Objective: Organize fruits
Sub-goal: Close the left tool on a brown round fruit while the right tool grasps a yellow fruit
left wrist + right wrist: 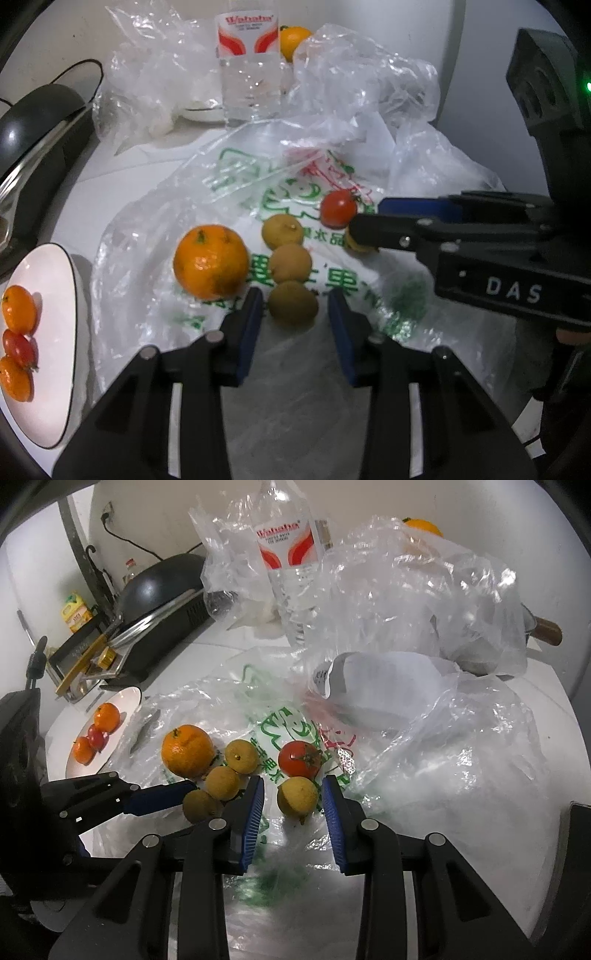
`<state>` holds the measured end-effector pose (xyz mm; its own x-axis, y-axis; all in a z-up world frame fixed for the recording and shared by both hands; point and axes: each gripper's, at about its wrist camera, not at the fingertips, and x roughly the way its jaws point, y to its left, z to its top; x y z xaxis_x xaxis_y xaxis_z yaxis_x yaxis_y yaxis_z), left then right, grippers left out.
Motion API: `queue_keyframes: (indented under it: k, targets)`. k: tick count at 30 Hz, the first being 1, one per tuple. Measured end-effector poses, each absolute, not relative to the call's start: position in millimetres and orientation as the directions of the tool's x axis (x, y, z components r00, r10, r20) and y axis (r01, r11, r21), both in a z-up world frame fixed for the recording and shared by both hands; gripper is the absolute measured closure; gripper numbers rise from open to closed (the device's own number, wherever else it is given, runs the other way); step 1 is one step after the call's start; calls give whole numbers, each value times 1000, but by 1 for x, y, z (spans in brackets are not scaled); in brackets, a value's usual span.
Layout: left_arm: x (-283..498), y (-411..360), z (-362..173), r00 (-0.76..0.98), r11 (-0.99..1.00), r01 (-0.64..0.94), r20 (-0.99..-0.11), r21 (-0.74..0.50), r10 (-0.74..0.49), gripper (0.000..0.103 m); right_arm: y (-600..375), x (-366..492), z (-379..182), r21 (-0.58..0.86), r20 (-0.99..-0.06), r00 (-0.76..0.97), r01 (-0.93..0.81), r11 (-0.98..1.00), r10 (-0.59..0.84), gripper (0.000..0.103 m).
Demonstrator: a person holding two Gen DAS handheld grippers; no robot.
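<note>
- Your left gripper [295,308] had its jaws narrowed around the nearest longan [293,302] on the printed bag [236,177] — pads just beside it, not pressing.
- Your right gripper [293,799] likewise bracketed a yellow longan [297,794] below the tomato [298,758] — unpinched.
- You needed gentle closing, then the plate [55,280].
</note>
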<state>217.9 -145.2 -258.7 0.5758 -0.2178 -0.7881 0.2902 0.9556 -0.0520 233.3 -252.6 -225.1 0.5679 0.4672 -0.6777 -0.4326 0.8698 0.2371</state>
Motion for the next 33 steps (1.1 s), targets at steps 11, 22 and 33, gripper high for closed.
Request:
queue_keyframes:
  k: [11,22,33]
  targets:
    - [219,-144,-259,570,948,308,-783,-77,-249,75,-244,238,-235,205,-709,555,-429,880,436,76]
    - [204,-139,-246,593,942,326,-759,-82,-271,75,-244,227,-220,180,-668,602,-440,880,438,76]
    - [189,-132,-231,617,937,337,-731,-89,-291,75,-240,207,-208,160,-650,624,-446,881,434,76]
